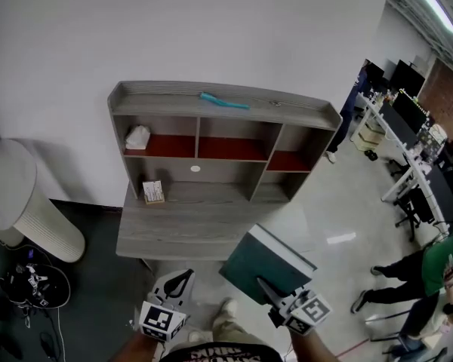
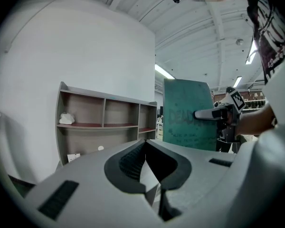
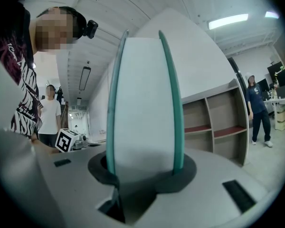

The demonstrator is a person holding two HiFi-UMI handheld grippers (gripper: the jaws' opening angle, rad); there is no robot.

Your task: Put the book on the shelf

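Well beyond the left gripper's fingers (image 1: 186,274), a crumpled white lump (image 1: 138,136) and a small box (image 1: 153,192) sat; 1 teal strip (image 1: 224,101) lay farther still, and a ribbed white cylinder (image 1: 32,213) stood far to their left.

The left gripper (image 1: 175,286) is pointing forward, jaws pressed together and empty; beside it, the right gripper (image 1: 266,286) is clamping the book (image 1: 258,262), jaws wide.

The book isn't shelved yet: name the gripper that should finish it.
Right. The right gripper is shut on the book, with the shelf ahead of it; the left gripper is shut on nothing.
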